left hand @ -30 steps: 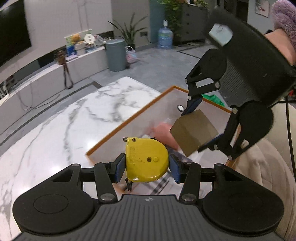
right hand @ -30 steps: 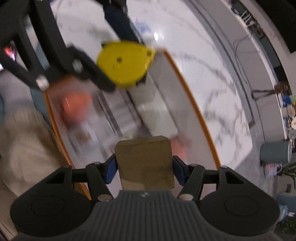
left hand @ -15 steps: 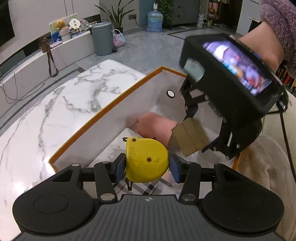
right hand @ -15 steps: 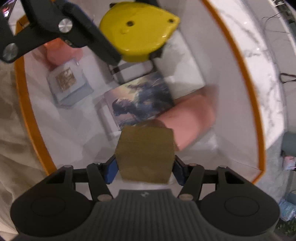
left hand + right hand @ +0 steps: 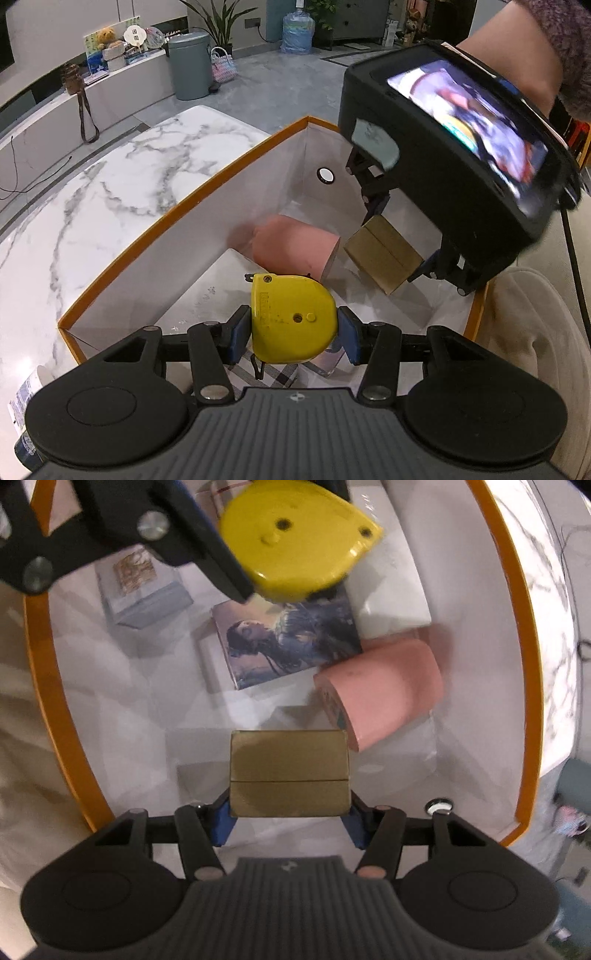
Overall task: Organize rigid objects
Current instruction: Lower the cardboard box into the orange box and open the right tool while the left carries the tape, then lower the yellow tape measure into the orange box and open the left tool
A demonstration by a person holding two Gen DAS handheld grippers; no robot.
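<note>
Left tongs (image 5: 294, 328) angled steeply downward, blue pads (image 5: 239, 332) pressed on both flanks of a yellow tape measure (image 5: 293, 319), black linkage arms spread either side. Right tongs (image 5: 289, 812) likewise tipped steeply down, blue pads (image 5: 221, 821) clamped on the sides of a tan box (image 5: 289, 773), jaws set at a middling width; in the left wrist view, carried high at the right with the black housing and lit screen turned upward. Bare wrist (image 5: 513, 48) and fuzzy purple sleeve (image 5: 565, 44) visible behind that housing, gripping it from above.
</note>
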